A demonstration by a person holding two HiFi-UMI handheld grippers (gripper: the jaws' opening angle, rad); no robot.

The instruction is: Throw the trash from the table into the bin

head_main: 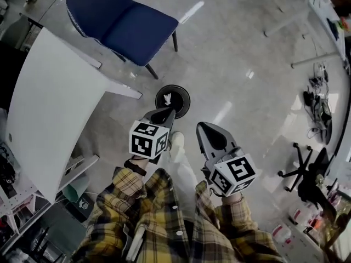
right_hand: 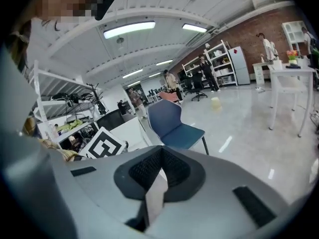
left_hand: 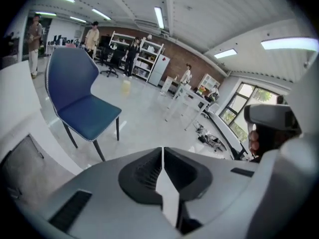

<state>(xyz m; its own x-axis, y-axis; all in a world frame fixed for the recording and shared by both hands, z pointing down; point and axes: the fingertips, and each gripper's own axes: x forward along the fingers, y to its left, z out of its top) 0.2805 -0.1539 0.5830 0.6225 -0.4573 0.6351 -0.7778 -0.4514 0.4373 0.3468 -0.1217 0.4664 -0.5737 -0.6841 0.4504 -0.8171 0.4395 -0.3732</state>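
Head view looks steeply down at the floor (head_main: 230,64). Both gripper views look outward across it. All three share the blue chair (head_main: 123,21).

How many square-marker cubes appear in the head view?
2. One cube rides on the left gripper, left of centre; the other cube on the right gripper, lower right. None seems hidden.
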